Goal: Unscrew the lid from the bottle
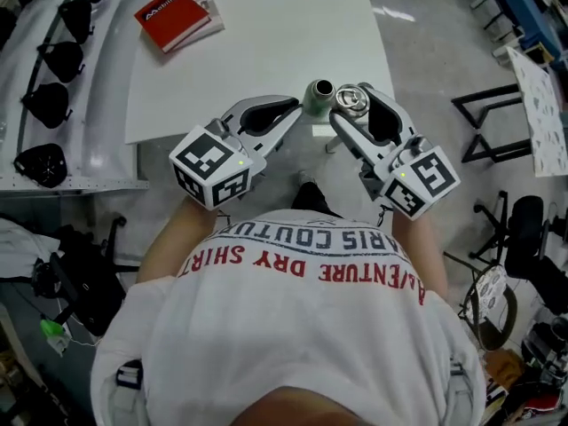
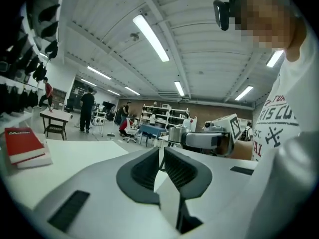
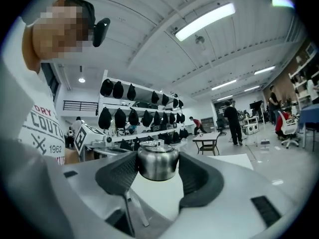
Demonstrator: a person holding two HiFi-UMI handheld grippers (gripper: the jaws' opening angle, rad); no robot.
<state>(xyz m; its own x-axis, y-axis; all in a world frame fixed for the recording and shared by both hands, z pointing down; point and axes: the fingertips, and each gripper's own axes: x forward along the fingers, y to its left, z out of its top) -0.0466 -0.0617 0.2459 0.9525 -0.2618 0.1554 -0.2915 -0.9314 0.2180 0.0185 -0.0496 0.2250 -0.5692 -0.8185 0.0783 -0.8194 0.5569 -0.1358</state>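
- The right gripper (image 3: 157, 171) is pinching the lid (image 3: 158, 161): its two dark ribbed pads press on the left and right sides of the lid.
- The lid is of shiny silver metal, rounded, and has a small handle on its top. It is off the bottle.
- The left gripper (image 2: 160, 156) is pressed together. Only a thin slit shows between its ribbed pads, and nothing stands between them.
- In the head view both grippers are in the middle of the frame, with their tips turned toward each other. The lid is at the tips of the right one.
- The bottle (image 1: 318, 96) stands between the two grippers' tips, just left of the lid, with its round mouth open and dark. Its body looks pale green.
- The left gripper's tips are just beside the bottle on its left; I cannot tell if they touch it.
- The bottle is at the near edge of the white table (image 1: 266, 51), toward the table's right corner.
- A red book (image 1: 173, 16) lies on the table in the upper left of the frame, well apart from the bottle.
- Along the left edge of the head view, dark rounded items (image 1: 44, 105) hang in a row on a white rack.
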